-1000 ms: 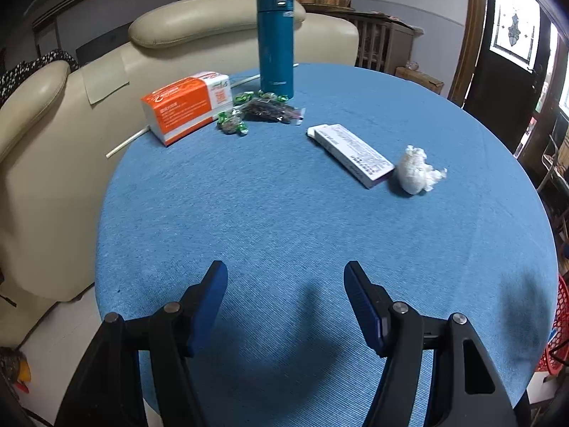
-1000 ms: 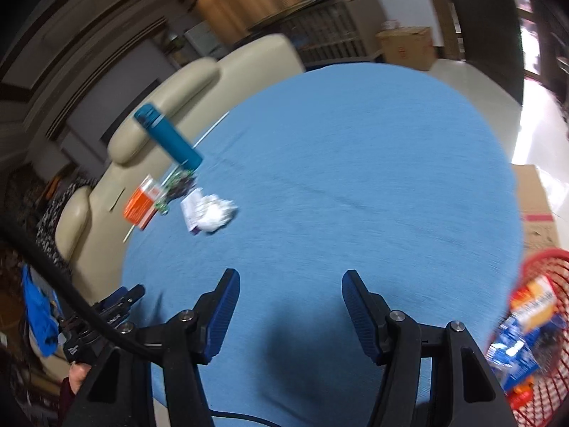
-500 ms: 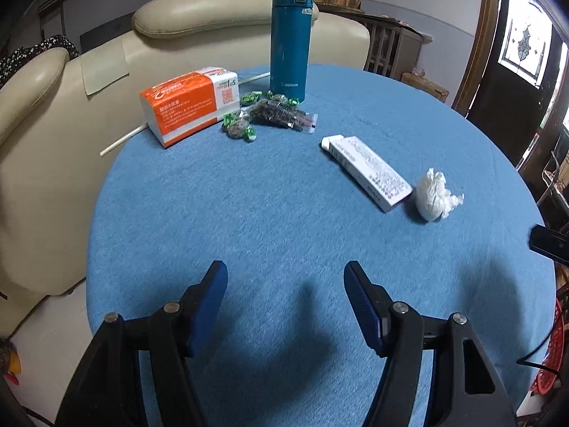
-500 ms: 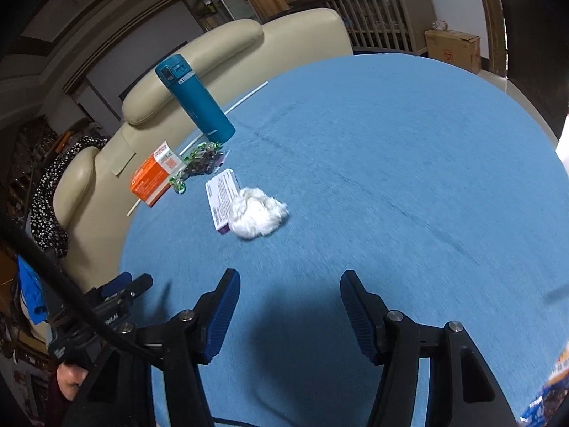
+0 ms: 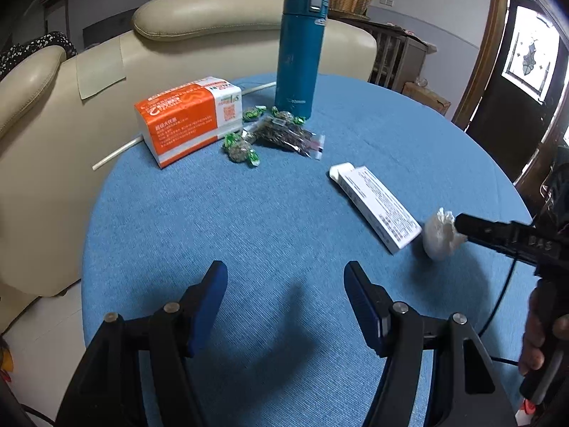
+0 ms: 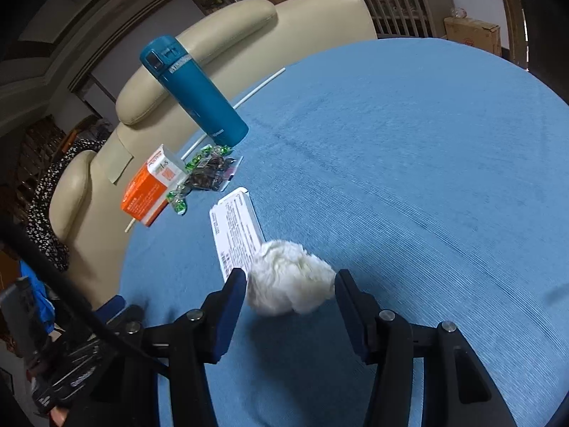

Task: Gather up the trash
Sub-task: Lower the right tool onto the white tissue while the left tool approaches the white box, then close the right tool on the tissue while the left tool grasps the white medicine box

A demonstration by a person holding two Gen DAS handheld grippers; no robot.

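Note:
A crumpled white tissue ball (image 6: pixel 288 284) lies on the round blue table (image 6: pixel 409 178), against the end of a flat white carton (image 6: pixel 234 235). My right gripper (image 6: pixel 290 275) straddles the tissue at its fingertips; its jaws are closing, and the pads do not clearly press on the tissue. In the left wrist view one dark finger of the right gripper (image 5: pixel 498 235) reaches the tissue (image 5: pixel 439 238) from the right. My left gripper (image 5: pixel 284 270) hovers open and empty over bare cloth, nearer than the carton (image 5: pixel 377 206).
At the table's far side stand a teal flask (image 5: pixel 300 49) and an orange-and-white tissue pack (image 5: pixel 188 121), with green candy wrappers (image 5: pixel 242 149) and a clear bag of dark bits (image 5: pixel 288 135). A white stick (image 5: pixel 113 153) overhangs the edge. A cream sofa (image 5: pixel 53 124) borders the table.
My right gripper swept across the table to the tissue, which now sits between its fingertips, and its jaws narrowed. The left gripper crept toward the far objects; the right gripper's finger entered its view.

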